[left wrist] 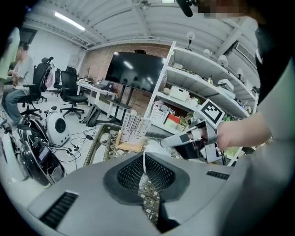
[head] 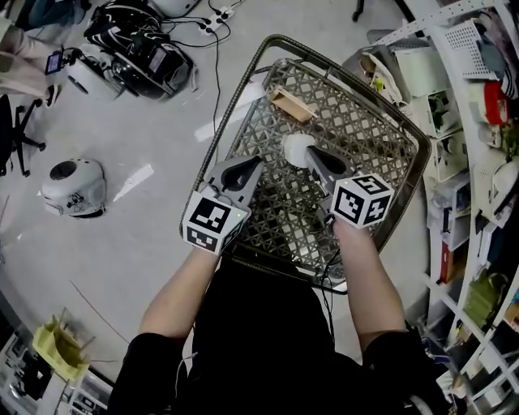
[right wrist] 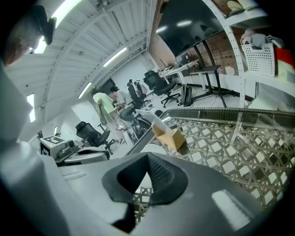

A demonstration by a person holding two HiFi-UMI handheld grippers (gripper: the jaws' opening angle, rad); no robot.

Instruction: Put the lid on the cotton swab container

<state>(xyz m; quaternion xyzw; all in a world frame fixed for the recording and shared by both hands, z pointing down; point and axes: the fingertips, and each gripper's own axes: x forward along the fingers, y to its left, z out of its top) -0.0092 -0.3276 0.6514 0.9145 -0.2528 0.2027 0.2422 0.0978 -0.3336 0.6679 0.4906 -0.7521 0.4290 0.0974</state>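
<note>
A clear cotton swab container on a wooden base (head: 292,104) stands at the far side of the woven wire tabletop (head: 365,130); it also shows in the left gripper view (left wrist: 130,133) and the right gripper view (right wrist: 169,134). A white round piece (head: 297,148) lies mid-table. My right gripper (head: 311,151) is shut, its tip touching that piece's right edge (left wrist: 154,146). My left gripper (head: 259,161) is shut just left of it. A thin white line shows at the left gripper's seam (left wrist: 144,159); I cannot tell what it is. The right gripper's pads (right wrist: 159,177) meet at the tip.
Shelving packed with boxes (head: 478,162) runs along the right. On the floor to the left lie a white domed device (head: 75,188), black gear with cables (head: 138,49) and a power strip (head: 215,20). The table's raised rim (head: 243,77) borders the work area.
</note>
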